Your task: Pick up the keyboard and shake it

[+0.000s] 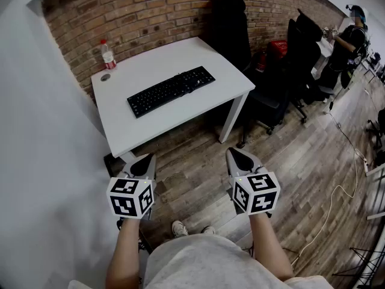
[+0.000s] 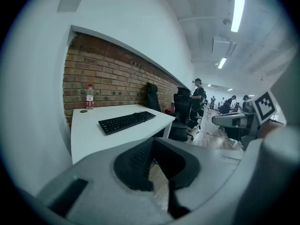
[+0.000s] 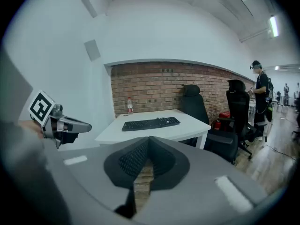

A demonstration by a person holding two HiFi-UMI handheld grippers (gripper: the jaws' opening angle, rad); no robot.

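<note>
Head view shows the keyboard lying flat mid-table, toward twelve o'clock and well apart from both tools. The left gripper and right gripper are each clenched on nothing, held side by side over the floor, apparently because the approach has not begun.

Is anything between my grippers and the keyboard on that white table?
Nothing visible does. The left gripper and right gripper, both shut, hang over open floor short of the table, and bare tabletop leads to the keyboard. The bottle stands at the far corner, clear of the path.
</note>
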